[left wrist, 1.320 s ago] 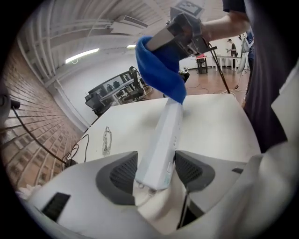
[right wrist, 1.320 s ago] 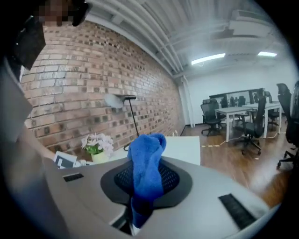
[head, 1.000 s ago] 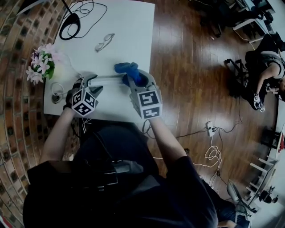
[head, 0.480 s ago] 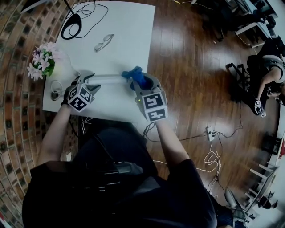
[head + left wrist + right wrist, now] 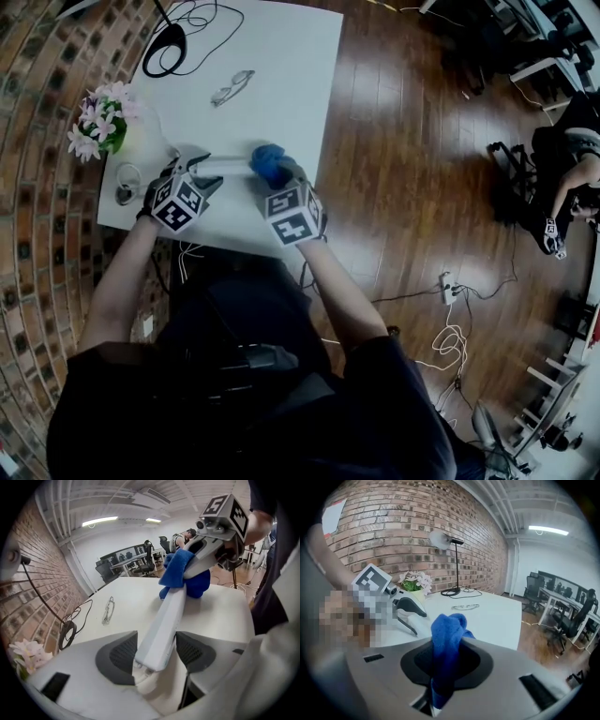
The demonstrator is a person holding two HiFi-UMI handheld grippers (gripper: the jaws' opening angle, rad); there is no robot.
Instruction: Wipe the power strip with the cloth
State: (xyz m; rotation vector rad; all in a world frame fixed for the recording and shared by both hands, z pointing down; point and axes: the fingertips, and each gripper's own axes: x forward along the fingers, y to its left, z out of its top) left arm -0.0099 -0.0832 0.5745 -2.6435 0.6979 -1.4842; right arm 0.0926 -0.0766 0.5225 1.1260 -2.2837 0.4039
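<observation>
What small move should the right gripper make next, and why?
Probably draw the right gripper and its blue cloth along the long white power strip toward the left gripper: the cloth sits on the far end, the left gripper clamps the other.

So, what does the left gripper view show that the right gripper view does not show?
Only the left gripper view shows the power strip: its near end sits between the jaws of the left gripper, and the right gripper is at its far end. Only the right gripper view shows the desk lamp against the brick wall, and how the cloth is pinched between the right jaws. Both views show the blue cloth, the glasses, the flowers and the white table.
</observation>
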